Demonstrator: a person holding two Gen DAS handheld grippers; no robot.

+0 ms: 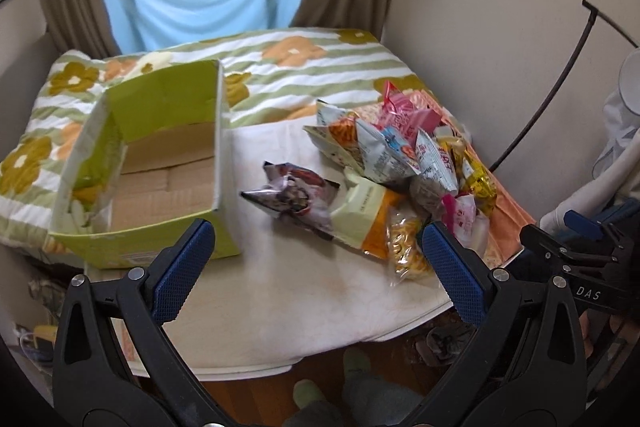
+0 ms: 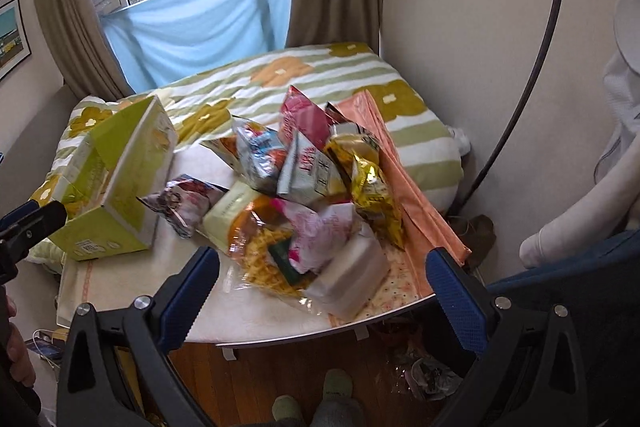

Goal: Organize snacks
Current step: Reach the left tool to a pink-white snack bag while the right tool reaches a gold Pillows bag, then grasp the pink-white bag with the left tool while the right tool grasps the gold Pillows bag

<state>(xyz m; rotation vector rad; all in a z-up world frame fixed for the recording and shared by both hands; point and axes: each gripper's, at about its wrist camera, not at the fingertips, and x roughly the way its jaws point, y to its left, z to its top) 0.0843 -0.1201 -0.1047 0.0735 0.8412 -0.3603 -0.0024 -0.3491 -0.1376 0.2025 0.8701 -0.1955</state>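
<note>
A pile of snack bags [image 1: 404,155] lies on the right of a white table [image 1: 288,291]; it also shows in the right wrist view [image 2: 316,187]. A dark foil bag [image 1: 296,199] lies apart, between the pile and an open green cardboard box [image 1: 160,163], which looks empty. The box shows in the right wrist view [image 2: 116,183]. My left gripper [image 1: 316,251] is open and empty, above the table's front edge. My right gripper [image 2: 320,279] is open and empty, in front of the pile near a waffle snack bag [image 2: 264,259].
A flowered quilt [image 1: 280,67] covers the surface behind the table. An orange cloth [image 2: 416,195] lies along the right side. A wall and a black curved pole [image 2: 532,67] stand at right. The wooden floor and the person's feet [image 2: 312,403] are below the table edge.
</note>
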